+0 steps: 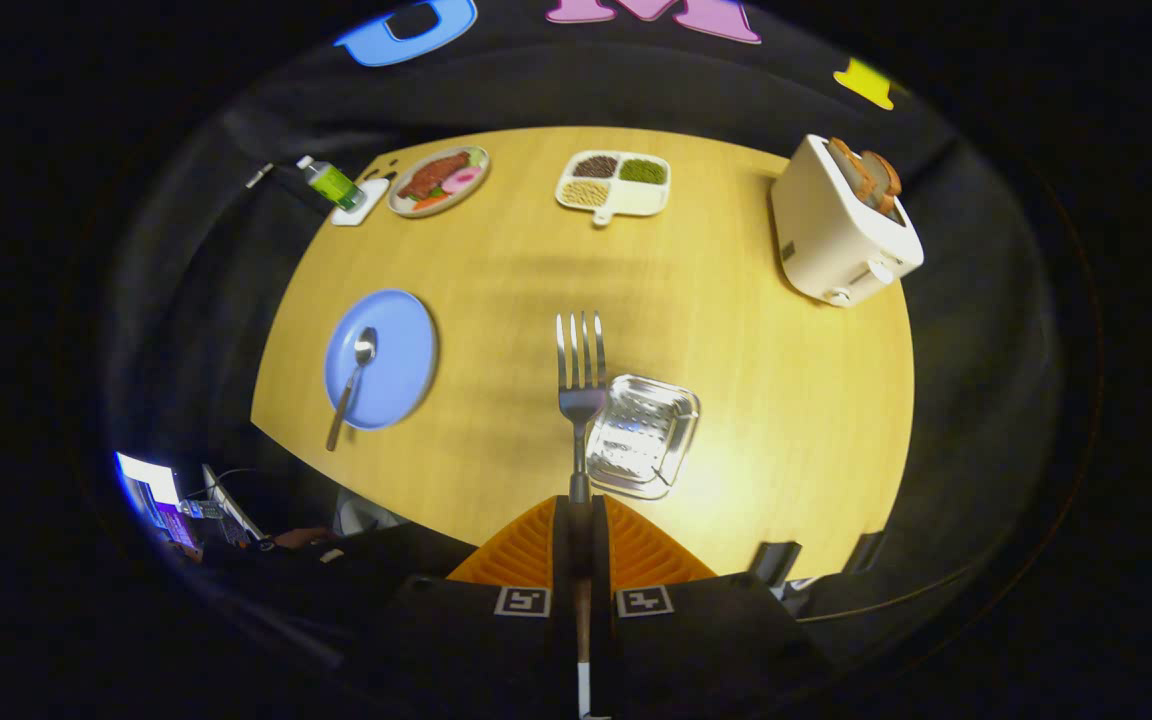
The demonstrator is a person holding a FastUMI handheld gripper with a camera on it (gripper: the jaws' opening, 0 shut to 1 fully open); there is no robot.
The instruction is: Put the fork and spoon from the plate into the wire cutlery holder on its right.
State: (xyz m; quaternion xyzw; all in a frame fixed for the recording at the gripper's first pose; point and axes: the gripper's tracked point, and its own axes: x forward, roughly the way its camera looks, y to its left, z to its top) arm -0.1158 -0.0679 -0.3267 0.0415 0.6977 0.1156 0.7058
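Broadly, a wooden table [736, 330] spreads beneath the claw, which hangs well above it. On the far right stands a white toaster [841, 235] with bread in its slots. On the left lies the blue plate [383, 357], the spoon [353, 385] resting on it with its bowl toward the far side and its handle reaching past the near rim. Just ahead of the fingers and slightly right sits the wire cutlery holder [643, 434], seen from above so its mouth faces up. At the far edge lie a plate of food [439, 179], a divided dish of beans [615, 183] and a green bottle [329, 182].

The gripper [581, 540] is clamped on the fork [581, 385]: both fingers press the handle. The fork's long axis runs straight ahead along the fingers, tines pointing far. Its head overlaps the holder's left rim in this view, so the drop likely turns on a small shift right and a tilt bringing the fork upright over the opening.

How high the fork hangs above the holder is hard to judge. The holder's depth cannot be made out, and the fork's handle end is hidden between the fingers.
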